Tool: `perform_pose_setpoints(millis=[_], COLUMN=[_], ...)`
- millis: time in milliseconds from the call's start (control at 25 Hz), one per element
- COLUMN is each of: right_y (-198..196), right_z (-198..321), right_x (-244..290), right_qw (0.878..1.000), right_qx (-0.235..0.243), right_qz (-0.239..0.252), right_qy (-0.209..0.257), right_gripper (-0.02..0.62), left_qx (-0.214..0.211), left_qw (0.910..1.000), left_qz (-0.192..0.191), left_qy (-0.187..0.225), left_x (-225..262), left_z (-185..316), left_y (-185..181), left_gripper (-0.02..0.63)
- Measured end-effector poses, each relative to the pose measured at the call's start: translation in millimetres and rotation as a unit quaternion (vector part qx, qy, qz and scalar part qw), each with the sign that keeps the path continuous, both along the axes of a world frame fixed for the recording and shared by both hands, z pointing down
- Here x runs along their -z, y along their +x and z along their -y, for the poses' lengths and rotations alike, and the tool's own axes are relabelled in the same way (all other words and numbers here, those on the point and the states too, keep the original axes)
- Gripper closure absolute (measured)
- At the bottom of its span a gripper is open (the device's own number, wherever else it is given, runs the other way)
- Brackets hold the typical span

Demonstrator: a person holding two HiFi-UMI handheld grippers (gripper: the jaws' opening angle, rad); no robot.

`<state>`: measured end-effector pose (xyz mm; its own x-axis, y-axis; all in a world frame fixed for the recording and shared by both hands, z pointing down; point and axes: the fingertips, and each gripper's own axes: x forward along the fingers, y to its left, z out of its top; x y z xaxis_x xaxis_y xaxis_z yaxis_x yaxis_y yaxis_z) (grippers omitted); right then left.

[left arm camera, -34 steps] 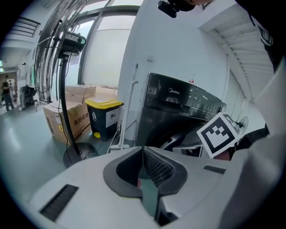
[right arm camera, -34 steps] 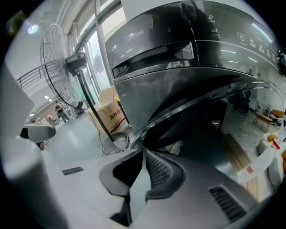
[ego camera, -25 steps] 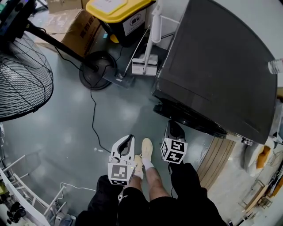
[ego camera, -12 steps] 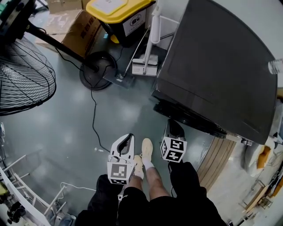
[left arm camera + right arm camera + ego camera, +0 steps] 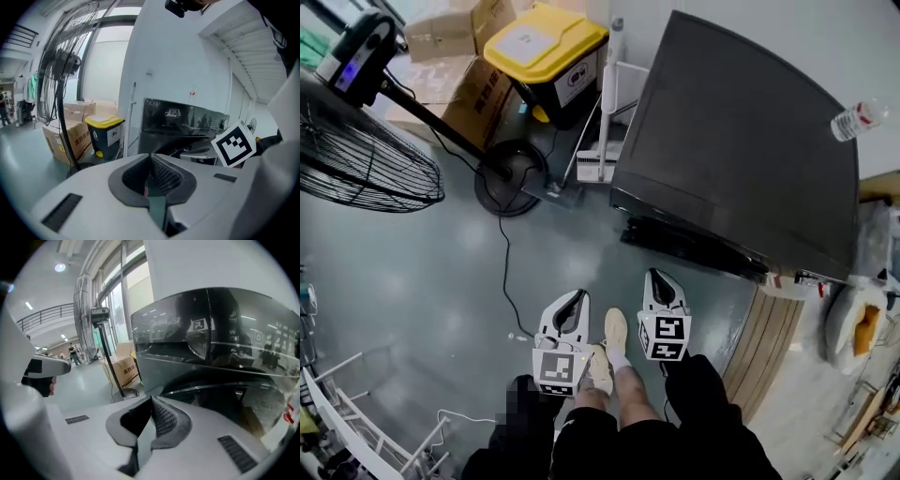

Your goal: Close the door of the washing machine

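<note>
Both tongs are held low in front of the person, side by side above the grey floor (image 5: 441, 281), and neither touches the washer (image 5: 741, 141). The left gripper (image 5: 577, 294) has its jaws together with nothing between them, and its own view shows the ribbed pads (image 5: 164, 176) meeting at the tip. The right gripper (image 5: 657, 276) is likewise closed and empty, and it points toward the front of the washer from near by. The washer is a dark box at the upper right of the head view, seen from above, and its door (image 5: 689, 246) shows as a dark strip along the front edge, just ahead of the right gripper. In the right gripper view the door's curved rim sits under the glossy control panel (image 5: 211, 341); whether it is latched cannot be told. A bottle (image 5: 859, 119) lies on the washer's top. To the left stand a fan (image 5: 366, 150), a yellow-lidded bin (image 5: 546, 42) and boxes (image 5: 455, 66), and a cable (image 5: 506, 272) runs across the floor.
</note>
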<state>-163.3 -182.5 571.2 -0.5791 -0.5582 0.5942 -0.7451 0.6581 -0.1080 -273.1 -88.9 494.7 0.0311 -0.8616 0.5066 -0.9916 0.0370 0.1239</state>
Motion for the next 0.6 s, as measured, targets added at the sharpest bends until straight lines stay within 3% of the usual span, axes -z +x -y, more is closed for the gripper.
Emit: perform_pose_setpoints(millis=[320,600], right_y=[24.8,62.3], right_z=[-37.6,-94.5], right_x=[141.6,285.8], right_qw=[0.997,0.985], right_qx=[-0.004,0.001], right_qz=[0.046,0.087], right_qy=[0.068,0.147], right_gripper=[0.578,0.578], left_qx=[-0.020,-0.039], left_qw=[0.9971,0.9867], left_qz=[0.032,0.061], left_qy=[0.065,0.146], left_x=[124.6,252.3], left_z=[-31.6,-75.0], left_y=[27.8,61.2], left_gripper=[0.575,0.575])
